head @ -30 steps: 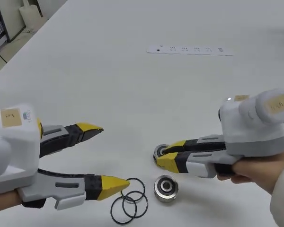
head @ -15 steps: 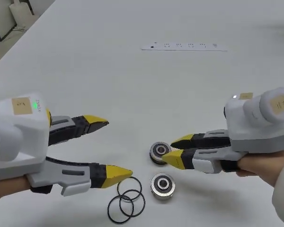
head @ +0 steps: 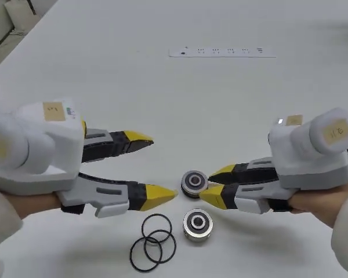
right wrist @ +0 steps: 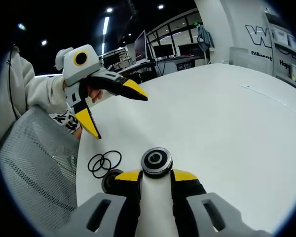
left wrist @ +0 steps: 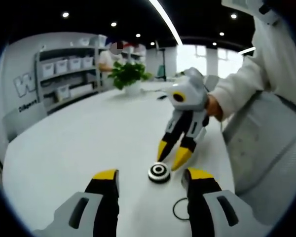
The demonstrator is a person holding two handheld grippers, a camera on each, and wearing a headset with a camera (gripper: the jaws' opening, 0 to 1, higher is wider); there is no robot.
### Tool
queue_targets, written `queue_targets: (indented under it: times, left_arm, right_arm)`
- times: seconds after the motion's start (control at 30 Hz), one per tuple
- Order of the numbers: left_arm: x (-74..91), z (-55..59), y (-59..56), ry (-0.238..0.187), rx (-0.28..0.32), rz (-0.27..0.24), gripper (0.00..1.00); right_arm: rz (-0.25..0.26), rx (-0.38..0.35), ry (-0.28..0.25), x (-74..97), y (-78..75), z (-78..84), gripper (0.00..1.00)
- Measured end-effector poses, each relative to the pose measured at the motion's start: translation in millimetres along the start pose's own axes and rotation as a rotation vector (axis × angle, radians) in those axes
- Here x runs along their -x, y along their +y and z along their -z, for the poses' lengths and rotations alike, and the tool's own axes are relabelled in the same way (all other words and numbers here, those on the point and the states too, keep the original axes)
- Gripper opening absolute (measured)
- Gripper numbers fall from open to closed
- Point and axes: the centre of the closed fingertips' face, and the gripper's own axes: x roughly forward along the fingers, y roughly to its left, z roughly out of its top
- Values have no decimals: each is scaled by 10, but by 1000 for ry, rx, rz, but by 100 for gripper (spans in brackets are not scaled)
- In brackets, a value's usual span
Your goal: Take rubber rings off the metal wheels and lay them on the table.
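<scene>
The round metal wheel with a dark rim (head: 194, 182) lies flat on the white tabletop (head: 162, 92). Its axle points straight up, and as a disc it has no long axis sideways. It is judged to be the next wheel to be stripped. The right claw (head: 216, 183) is set just beside it, narrowly parted and empty. The left claw (head: 162, 168) is spread wide on the other side. A grip on the rim is called for next. A bare silver wheel (head: 198, 223) and three overlapping black rubber rings (head: 153, 242) lie nearer.

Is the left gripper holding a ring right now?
No, the left gripper is open and empty; three rubber rings lie loose on the table.
</scene>
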Motion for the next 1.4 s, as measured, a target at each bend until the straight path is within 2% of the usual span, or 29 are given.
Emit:
queue_targets:
  times: [0.23, 0.4, 0.5, 0.63, 0.77, 1.0, 1.07, 1.3, 1.4]
  left_arm:
    - [-173, 7, -23, 4, -13, 22, 49]
    - [-292, 73, -31, 21, -27, 41, 38]
    - [-352, 81, -24, 18, -15, 47, 36]
    - [-428, 166, -16, 42, -16, 54, 29]
    - [-487, 204, -39, 51, -9, 62, 24]
    - [-538, 308, -69, 84, -14, 75, 17]
    - [-550, 279, -82, 68, -4, 78, 16]
    - [-513, 284, -95, 71, -3, 70, 15]
    - [-501, 286, -97, 69, -7, 65, 14]
  right_arm:
    - [5, 16, 4, -16, -25, 24, 19]
    - [3, 28, 9, -38, -27, 40, 18]
    - [5, 37, 8, -40, -34, 38, 17]
    - [11, 50, 9, -35, -50, 45, 15]
    - [17, 74, 13, -37, -68, 59, 11]
    - [19, 82, 13, -39, -67, 63, 10]
    - [20, 88, 11, -38, -69, 60, 8]
    - [31, 80, 13, -39, -84, 62, 3]
    - [36, 55, 13, -38, -100, 63, 2]
